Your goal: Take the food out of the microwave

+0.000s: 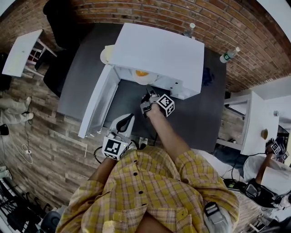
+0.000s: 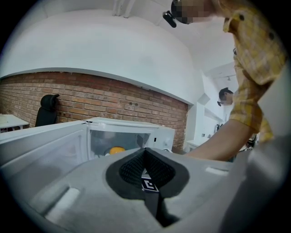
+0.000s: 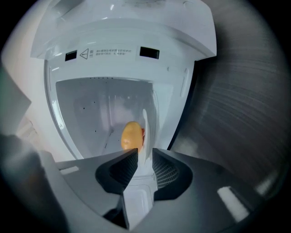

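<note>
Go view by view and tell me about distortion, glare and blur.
Head view: strong fisheye bends the brick wall; the microwave top glares white. Left gripper view: black vignette, washed-out ceiling. Right gripper view: the table smears into streaks; the plate in the jaws blows out white.

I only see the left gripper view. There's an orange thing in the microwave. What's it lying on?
Observer: The orange food lies on a white plate at the microwave opening.
Operator: Is something holding the plate?
Observer: Yes, the right tongs are shut on its rim.
Operator: What's behind the microwave?
Observer: One bottle and a second bottle, both on the grey table.
</note>
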